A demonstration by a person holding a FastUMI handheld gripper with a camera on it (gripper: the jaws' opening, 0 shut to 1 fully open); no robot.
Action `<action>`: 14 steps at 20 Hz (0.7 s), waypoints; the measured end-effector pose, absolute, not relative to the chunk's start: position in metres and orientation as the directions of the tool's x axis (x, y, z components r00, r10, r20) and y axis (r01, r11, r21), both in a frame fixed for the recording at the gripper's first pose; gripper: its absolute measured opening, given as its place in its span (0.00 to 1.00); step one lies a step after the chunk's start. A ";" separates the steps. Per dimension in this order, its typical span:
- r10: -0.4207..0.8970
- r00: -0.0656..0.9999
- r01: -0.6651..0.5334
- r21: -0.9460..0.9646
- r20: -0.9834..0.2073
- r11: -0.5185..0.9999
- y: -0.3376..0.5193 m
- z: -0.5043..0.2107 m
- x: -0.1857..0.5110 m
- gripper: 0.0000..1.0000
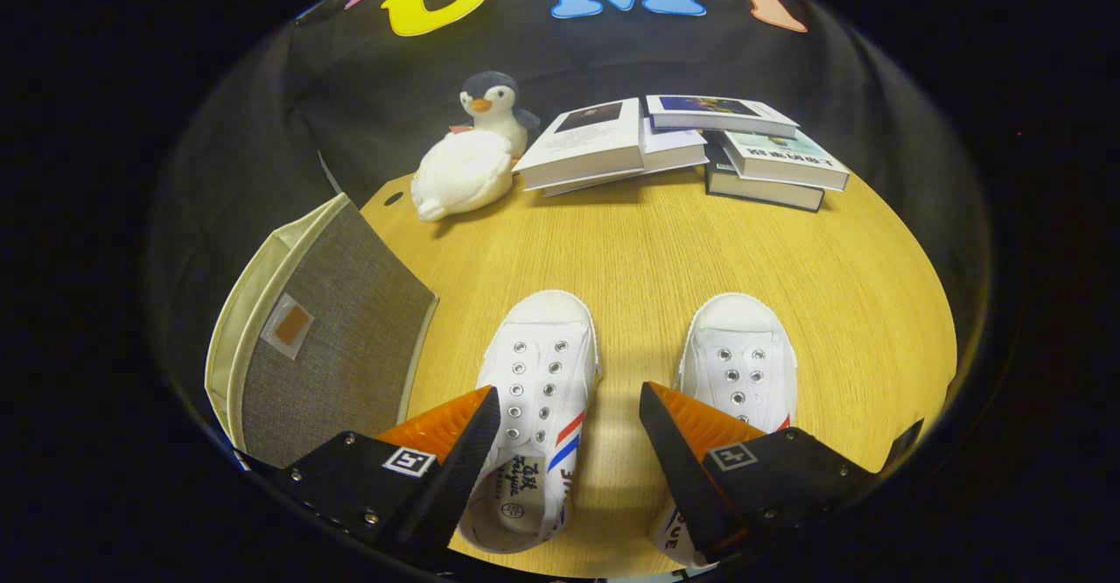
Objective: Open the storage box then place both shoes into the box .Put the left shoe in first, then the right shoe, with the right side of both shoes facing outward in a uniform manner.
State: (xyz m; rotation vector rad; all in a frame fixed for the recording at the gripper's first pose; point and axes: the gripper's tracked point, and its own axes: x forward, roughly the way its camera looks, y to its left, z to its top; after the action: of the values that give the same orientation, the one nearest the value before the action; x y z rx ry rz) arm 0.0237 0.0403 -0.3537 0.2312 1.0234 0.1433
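The storage box (pixel 324 347), a soft fabric box with a grey woven side, a cream rim and a small orange patch, is standing beyond and to the left of the left finger, at the edge of the round wooden table (pixel 647 242). It seems that its grey lid is closed, but I cannot tell this for sure. Just ahead of the gripper (pixel 569 430), the left white canvas shoe (pixel 541 390) with metal eyelets and red and blue stripes is lying with its toe pointing away; its heel part is partly under the left finger. The right white canvas shoe (pixel 739 364) is lying beside it, apart from it, and the right finger is covering its heel. The fingers are standing wide apart and are holding nothing; bare table is showing between them.

Far beyond the fingers, a plush penguin (pixel 472 158) is lying at the left of a stack of books (pixel 691 150).

In my judgement the box must be opened first. The danger is that the soft box is sliding or tipping off the table edge when the lid is pulled, because nothing is holding it down. Also, the two shoes are looking almost the same, so the wrong one can be taken first.
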 end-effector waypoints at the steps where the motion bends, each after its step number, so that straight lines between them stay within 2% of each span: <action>1: 0.227 0.504 -0.005 0.260 -0.833 0.966 0.040 -0.358 0.023 0.97; 5: 0.223 0.467 -0.001 0.251 -0.856 0.968 0.035 -0.372 0.015 0.97; 10: 0.256 0.441 0.015 0.293 -0.860 0.956 0.041 -0.382 0.012 0.78; 13: 0.275 0.426 0.021 0.313 -0.862 0.949 0.042 -0.383 0.012 0.76; 14: 0.338 0.424 0.011 0.378 -0.840 0.926 0.053 -0.379 0.013 0.76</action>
State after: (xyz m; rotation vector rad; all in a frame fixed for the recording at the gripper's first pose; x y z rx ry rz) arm 0.0127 0.0527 -0.3793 0.3508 1.1199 0.2099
